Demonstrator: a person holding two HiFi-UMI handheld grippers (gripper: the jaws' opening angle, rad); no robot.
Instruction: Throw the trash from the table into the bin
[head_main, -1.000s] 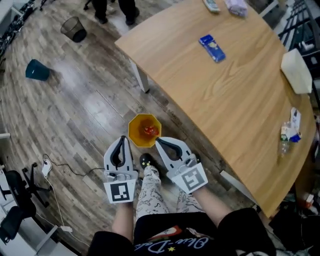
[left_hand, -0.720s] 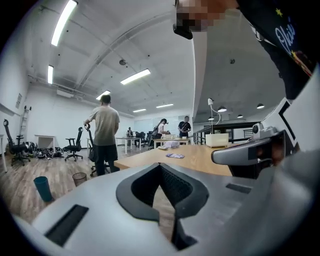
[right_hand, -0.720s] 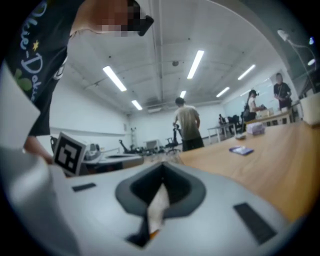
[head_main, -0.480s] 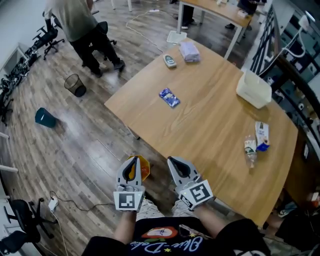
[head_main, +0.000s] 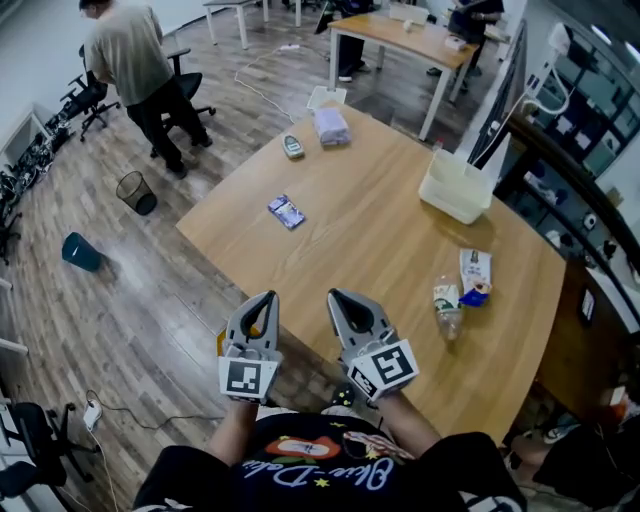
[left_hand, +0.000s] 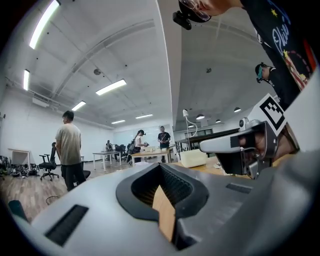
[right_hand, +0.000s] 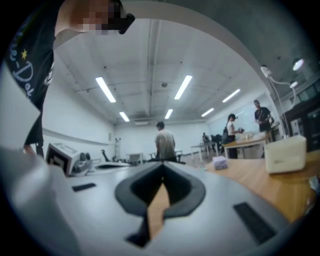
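On the floor at the left stands a black mesh bin, well apart from the desk; the left gripper and the right gripper hang side by side at the desk's near edge; only their own views show each pair of jaws pressed together with nothing between; only the head view shows the trash: a blue packet near the left edge, a bottle and a carton near the right edge.

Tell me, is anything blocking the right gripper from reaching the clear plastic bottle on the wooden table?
Nothing visible does. Only bare tabletop lies between the right gripper and the clear plastic bottle on the light wooden table. The white-and-blue carton lies beyond the bottle.
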